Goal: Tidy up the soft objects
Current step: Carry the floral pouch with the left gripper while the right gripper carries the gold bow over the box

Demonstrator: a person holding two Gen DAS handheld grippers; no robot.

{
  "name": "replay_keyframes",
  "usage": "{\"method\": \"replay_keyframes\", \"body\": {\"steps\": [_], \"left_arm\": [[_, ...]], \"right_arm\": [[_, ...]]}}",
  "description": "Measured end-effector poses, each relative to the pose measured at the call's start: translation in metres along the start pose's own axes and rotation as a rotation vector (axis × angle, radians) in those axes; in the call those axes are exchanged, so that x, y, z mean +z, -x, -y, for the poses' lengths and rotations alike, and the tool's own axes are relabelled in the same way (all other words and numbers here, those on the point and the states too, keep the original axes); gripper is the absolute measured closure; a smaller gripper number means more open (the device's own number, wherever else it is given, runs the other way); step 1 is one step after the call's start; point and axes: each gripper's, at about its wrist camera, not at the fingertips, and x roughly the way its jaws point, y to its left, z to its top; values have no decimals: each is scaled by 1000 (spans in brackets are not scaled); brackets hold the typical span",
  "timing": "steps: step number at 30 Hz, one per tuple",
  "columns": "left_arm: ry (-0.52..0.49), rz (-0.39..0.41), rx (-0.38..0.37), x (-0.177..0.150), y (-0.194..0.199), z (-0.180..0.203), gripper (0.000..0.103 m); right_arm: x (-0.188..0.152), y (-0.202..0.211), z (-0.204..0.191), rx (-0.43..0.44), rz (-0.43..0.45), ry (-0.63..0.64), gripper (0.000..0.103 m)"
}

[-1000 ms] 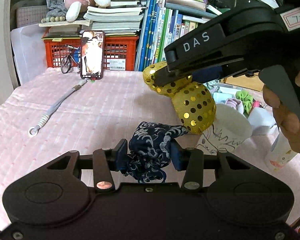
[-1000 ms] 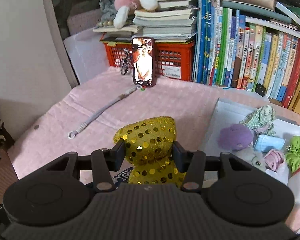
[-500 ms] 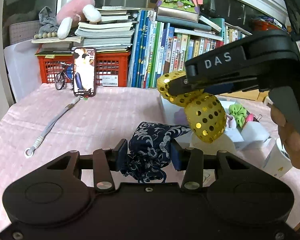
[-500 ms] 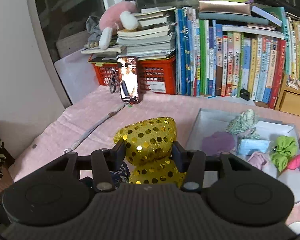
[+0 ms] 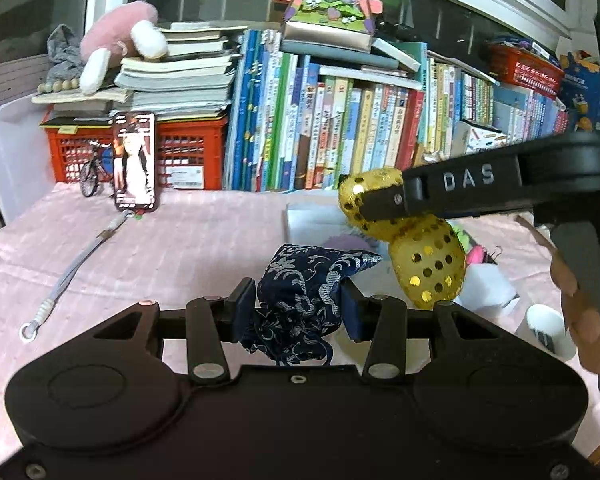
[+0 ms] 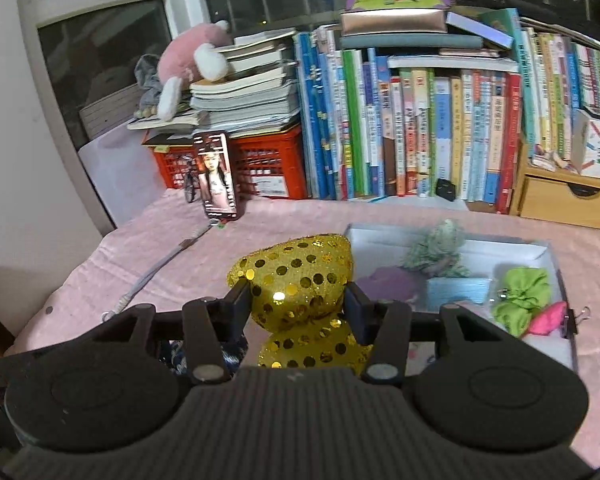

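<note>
My left gripper (image 5: 297,309) is shut on a dark blue patterned fabric pouch (image 5: 300,300), held above the pink tablecloth. My right gripper (image 6: 296,304) is shut on a gold sequined bow (image 6: 300,280); the bow also shows in the left wrist view (image 5: 424,264), hanging to the right of the pouch. A white box (image 6: 536,252) lies ahead and right of the bow, holding a purple cloth (image 6: 388,284), a blue mask (image 6: 456,294), a green scrunchie (image 6: 524,300), a pink item (image 6: 548,318) and a checked green cloth (image 6: 436,248).
A phone (image 5: 135,162) stands against a red crate (image 5: 188,156) under stacked books, with a pink plush (image 5: 116,36) on top. A grey lanyard (image 5: 72,272) lies on the cloth. A row of books (image 6: 420,128) lines the back. A white cup (image 5: 548,332) stands at right.
Both grippers have risen and moved right toward the white box, each keeping its hold. The box now sits closer ahead of the bow in the right wrist view.
</note>
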Motion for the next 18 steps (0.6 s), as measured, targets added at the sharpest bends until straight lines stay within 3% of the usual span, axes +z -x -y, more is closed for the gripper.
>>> {"method": "replay_keyframes", "body": {"steps": [18], "left_arm": [[-55,-34,-77,38,-28,55,61]], "right_arm": [[-4,28,59,-103,38,-57,49]]}}
